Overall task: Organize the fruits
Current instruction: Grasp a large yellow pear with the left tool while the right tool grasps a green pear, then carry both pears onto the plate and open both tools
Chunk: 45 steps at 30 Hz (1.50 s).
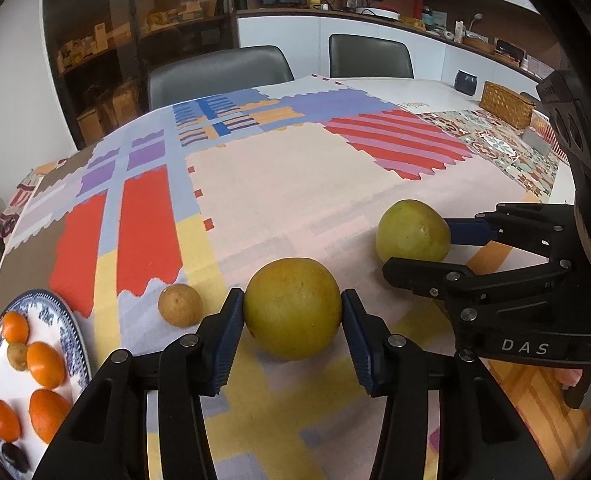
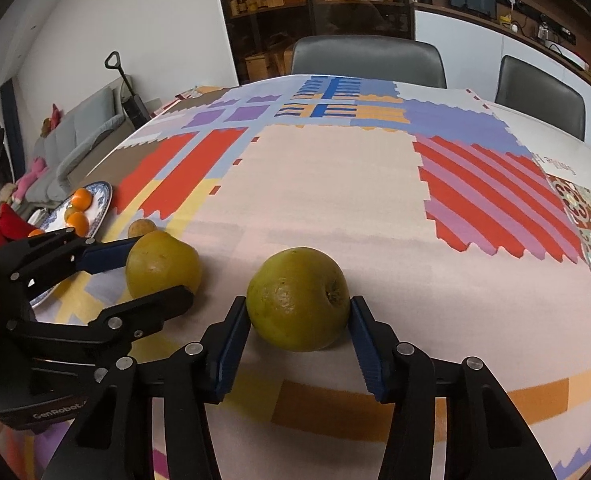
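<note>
My left gripper (image 1: 293, 312) is shut on a yellow-orange round fruit (image 1: 293, 308), which rests on the patterned tablecloth; it also shows in the right wrist view (image 2: 161, 266). My right gripper (image 2: 299, 316) is shut on a yellow-green fruit (image 2: 299, 298) with a dark stem pit, also on the cloth; the left wrist view shows it at right (image 1: 413, 230). A small brown fruit (image 1: 180, 305) lies just left of the left gripper. A blue-and-white plate (image 1: 73, 320) at the lower left holds several oranges, a small brown fruit and a dark one.
The patterned tablecloth (image 1: 295, 176) covers the table. A wicker basket (image 1: 505, 104) and a dark blue jar (image 1: 465, 81) stand at the far right. Two grey chairs (image 1: 219, 72) stand behind the table's far edge.
</note>
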Motion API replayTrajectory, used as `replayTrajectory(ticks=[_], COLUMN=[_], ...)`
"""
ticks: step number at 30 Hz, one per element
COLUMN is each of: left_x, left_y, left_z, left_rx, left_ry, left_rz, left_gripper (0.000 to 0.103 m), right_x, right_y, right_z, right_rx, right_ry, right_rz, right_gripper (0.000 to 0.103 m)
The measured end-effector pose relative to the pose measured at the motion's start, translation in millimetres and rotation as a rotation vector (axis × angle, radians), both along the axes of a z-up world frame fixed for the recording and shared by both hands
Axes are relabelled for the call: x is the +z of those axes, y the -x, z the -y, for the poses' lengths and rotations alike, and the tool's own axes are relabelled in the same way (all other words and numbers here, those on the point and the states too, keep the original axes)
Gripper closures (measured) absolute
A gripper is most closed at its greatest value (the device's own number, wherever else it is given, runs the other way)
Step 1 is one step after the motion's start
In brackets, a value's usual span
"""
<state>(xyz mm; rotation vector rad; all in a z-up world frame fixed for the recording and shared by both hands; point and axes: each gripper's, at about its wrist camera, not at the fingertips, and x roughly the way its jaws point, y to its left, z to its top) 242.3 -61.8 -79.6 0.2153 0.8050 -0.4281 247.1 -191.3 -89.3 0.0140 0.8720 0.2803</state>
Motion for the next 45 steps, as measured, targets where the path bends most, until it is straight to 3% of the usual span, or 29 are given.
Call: replayTrajectory(ticks=[24, 45], left_x=[65.8, 103.4], left_y=[65.6, 121.3], left_z=[-30.2, -96.1], left_rx=[0.102, 0.241], left_ry=[0.091, 0.111], left_rz=[0.121, 0.205], left_gripper=[0.055, 0.055], right_x=[65.9, 104.9], right_y=[63.3, 101.4], right_z=[-12.6, -76.3], right_rx=[0.001, 0.115], right_ry=[-0.045, -0.061], right_rz=[0.131, 0.21], right_gripper=[0.052, 0.052])
